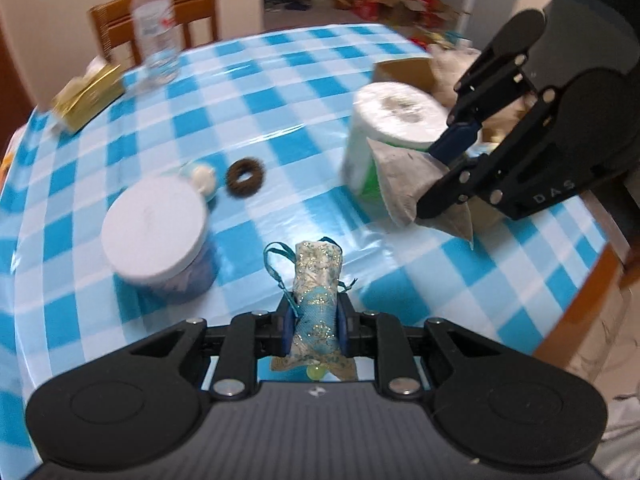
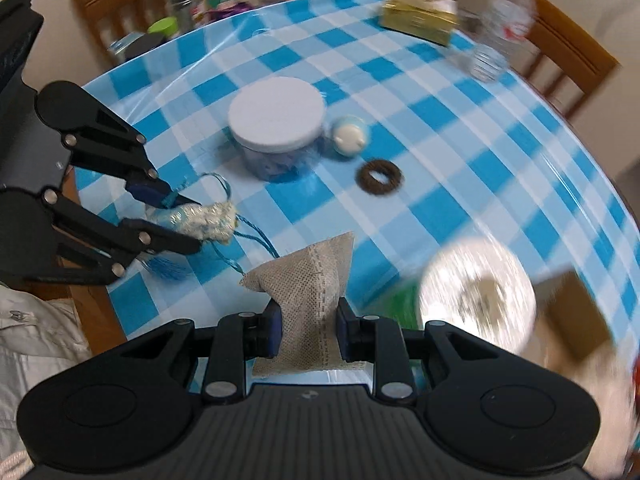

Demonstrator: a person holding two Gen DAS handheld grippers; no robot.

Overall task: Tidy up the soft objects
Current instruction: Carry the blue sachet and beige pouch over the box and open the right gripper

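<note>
My left gripper (image 1: 314,326) is shut on a small blue and gold brocade pouch (image 1: 316,280) with a blue cord, held above the checked tablecloth (image 1: 280,92). It also shows in the right wrist view (image 2: 176,220), with the pouch (image 2: 204,220) sticking out. My right gripper (image 2: 308,326) is shut on a grey mesh sachet (image 2: 308,284); in the left wrist view the right gripper (image 1: 444,184) holds the sachet (image 1: 404,178) in front of a toilet paper roll (image 1: 390,120). A brown hair scrunchie (image 1: 245,178) and a small white and blue soft toy (image 1: 202,178) lie on the table.
A white-lidded jar (image 1: 154,228) stands left of the pouch. A gold box (image 1: 86,96) and a plastic bottle (image 1: 156,28) are at the far side, with wooden chairs (image 1: 120,28) behind. A cardboard box (image 1: 404,70) sits behind the roll.
</note>
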